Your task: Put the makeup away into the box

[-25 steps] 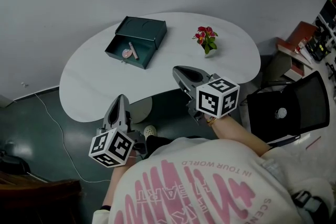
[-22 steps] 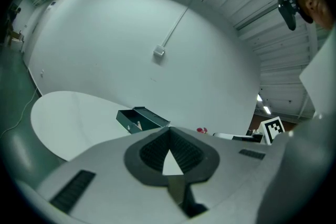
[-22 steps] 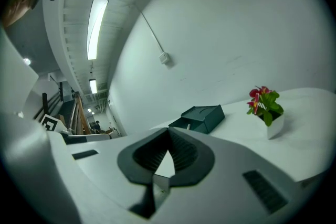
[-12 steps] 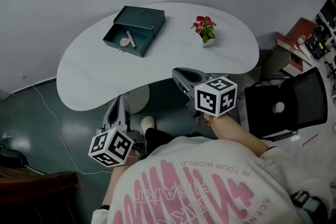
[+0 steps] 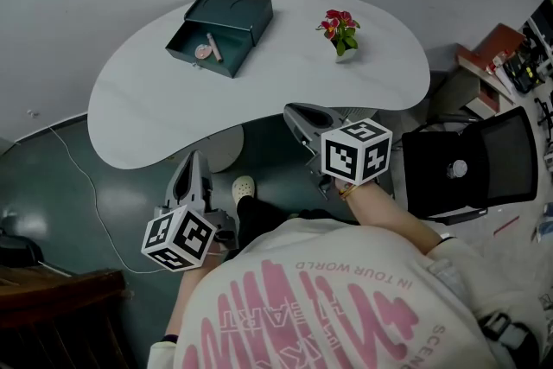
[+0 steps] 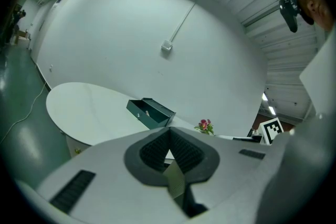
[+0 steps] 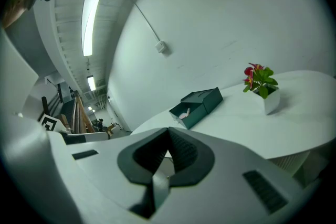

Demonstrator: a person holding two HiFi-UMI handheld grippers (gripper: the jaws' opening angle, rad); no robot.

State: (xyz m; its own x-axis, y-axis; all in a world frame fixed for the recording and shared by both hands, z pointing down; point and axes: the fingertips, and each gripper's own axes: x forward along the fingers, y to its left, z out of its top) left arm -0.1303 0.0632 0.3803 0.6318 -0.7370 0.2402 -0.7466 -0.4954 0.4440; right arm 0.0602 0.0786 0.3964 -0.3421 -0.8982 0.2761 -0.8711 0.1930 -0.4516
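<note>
At the lower left of the head view, the left gripper [image 5: 193, 160] hangs off the worktop's [image 5: 285, 78] near edge, above the dark floor [image 5: 52, 186]. Its fingers [image 6: 169, 136] are pressed together with nothing between them. A marker cube [image 5: 179, 238] sits at its rear, close to the person's shirt [image 5: 328, 307].

On the worktop's far left part stands the box [image 5: 220, 23], dark green, with its drawer pulled out toward the near edge. The makeup [image 5: 207, 50] lies inside the drawer: a round pink piece and a slim stick just beside it. Both grippers are well apart from the box.

Right of centre, the right gripper [image 5: 294, 113] is held just below the worktop's near edge. Its fingers [image 7: 168, 139] are likewise closed on each other and hold nothing. Its own view looks across the worktop toward the box [image 7: 197, 106], with the makeup [image 7: 184, 112] visible in the drawer.

Farther right on the worktop, well apart from the box, stands a plant [image 5: 342, 32] with red flowers in a white pot, upright. A black chair [image 5: 467, 173] stands on the floor at the right edge.
</note>
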